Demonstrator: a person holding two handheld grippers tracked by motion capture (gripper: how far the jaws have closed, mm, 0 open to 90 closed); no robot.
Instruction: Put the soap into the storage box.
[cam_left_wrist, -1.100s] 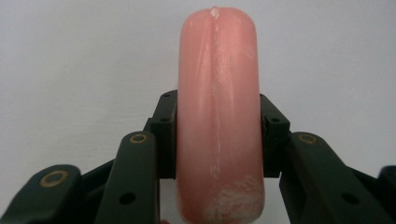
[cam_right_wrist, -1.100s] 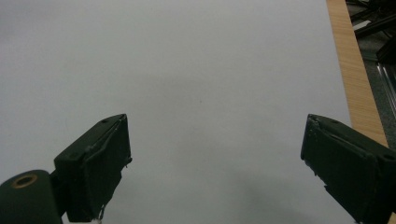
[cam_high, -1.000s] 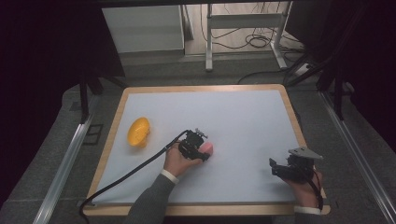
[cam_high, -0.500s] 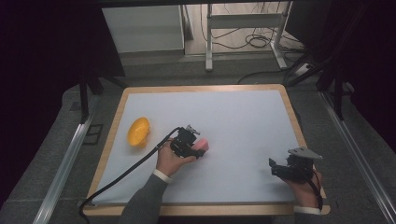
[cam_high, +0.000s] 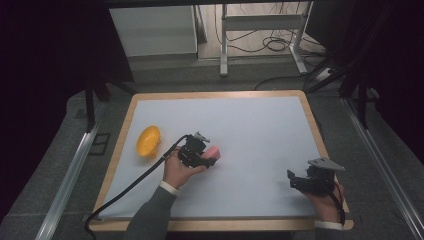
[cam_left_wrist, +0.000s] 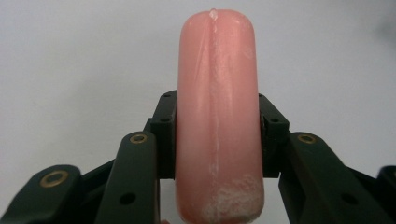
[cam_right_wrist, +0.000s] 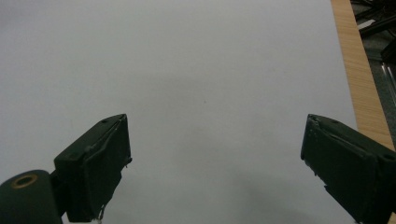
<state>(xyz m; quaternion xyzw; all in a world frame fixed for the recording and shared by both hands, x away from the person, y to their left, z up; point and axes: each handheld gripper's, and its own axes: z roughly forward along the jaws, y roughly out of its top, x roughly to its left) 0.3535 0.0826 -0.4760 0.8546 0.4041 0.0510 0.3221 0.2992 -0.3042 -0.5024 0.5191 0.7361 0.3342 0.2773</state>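
Jaws of the left gripper (cam_high: 209, 159) are clamping a pink sausage-shaped piece (cam_left_wrist: 217, 116) from both sides, pads pressing on its flanks about midway along its length; in the left gripper view the piece is standing straight up between them, rounded tip away from the camera, a pale seam running down its middle and a whitish scuffed patch near its lower end. In the high view the same pink piece (cam_high: 213, 151) is sticking out past the gripper toward the middle of the white table mat (cam_high: 260, 130), left of centre; whether it is touching the mat is not clear. The left hand (cam_high: 179, 170) is wrapping the gripper body, black cable trailing back toward the near left corner. A yellow bowl (cam_high: 148, 140) is sitting on the mat near the left edge, just left of that gripper, apart from it. Jaws of the right gripper (cam_right_wrist: 215, 163) are standing wide apart with nothing between them, looking over bare mat with the wooden table edge (cam_right_wrist: 357, 65) at right. In the high view the right gripper (cam_high: 295, 181) is sitting low near the front right corner, well apart from the pink piece, held by the right hand (cam_high: 327, 200).
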